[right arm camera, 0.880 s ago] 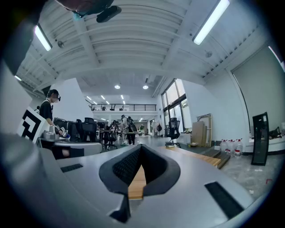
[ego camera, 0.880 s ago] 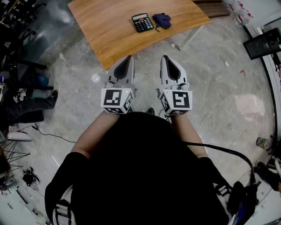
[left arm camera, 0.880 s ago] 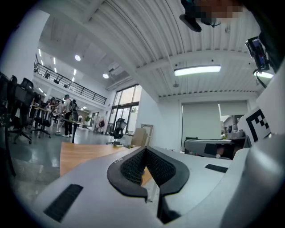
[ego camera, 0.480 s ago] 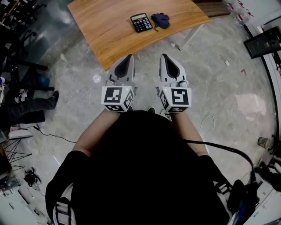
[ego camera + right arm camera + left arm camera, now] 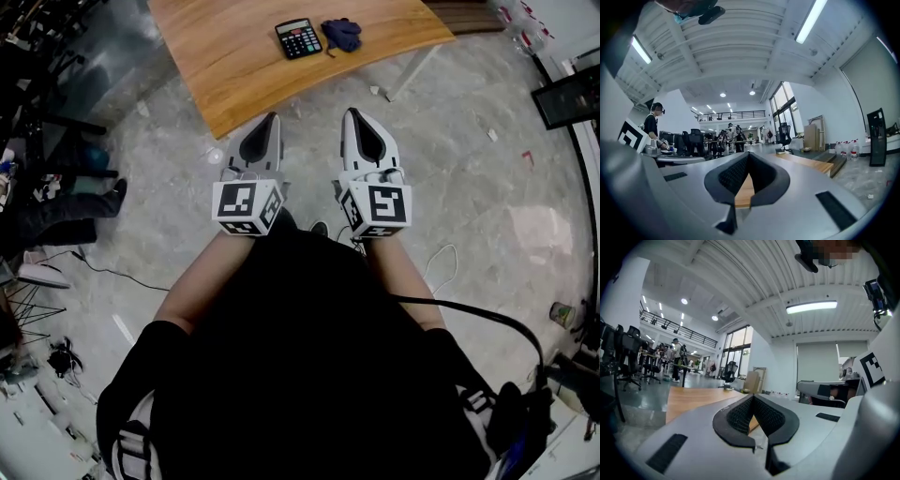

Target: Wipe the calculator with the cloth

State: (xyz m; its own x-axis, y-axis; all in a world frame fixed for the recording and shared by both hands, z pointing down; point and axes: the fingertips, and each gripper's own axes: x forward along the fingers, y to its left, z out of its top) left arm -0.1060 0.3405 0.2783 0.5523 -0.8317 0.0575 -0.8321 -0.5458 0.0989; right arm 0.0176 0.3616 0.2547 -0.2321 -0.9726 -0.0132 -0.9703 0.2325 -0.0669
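- The left gripper [image 5: 273,118] is held level over the grey stone floor [image 5: 450,178], short of the near edge of the wooden table [image 5: 234,80]. In the left gripper view its jaws are closed tip to tip, with nothing between them.
- The right gripper [image 5: 349,113] is held just beside the left one and parallel to it. Its jaws are likewise closed together and nothing is held.
- A marker cube is seen at the rear of each gripper, left [image 5: 246,207] and right [image 5: 377,208], close to the person's black top [image 5: 300,356].
- The calculator [image 5: 298,38] lies flat on the table with its keys up, towards the table's far side in the head view.
- The dark blue cloth [image 5: 341,34] lies crumpled on the table just to the right of the calculator. Whether the two touch cannot be told.
- Calculator and cloth are both well apart from the grippers and are touched by neither.
- A black cable [image 5: 469,317] is seen running from the person's right side.
- In both gripper views the table top is seen beyond the closed jaws, with office chairs [image 5: 696,140] and standing people far behind.
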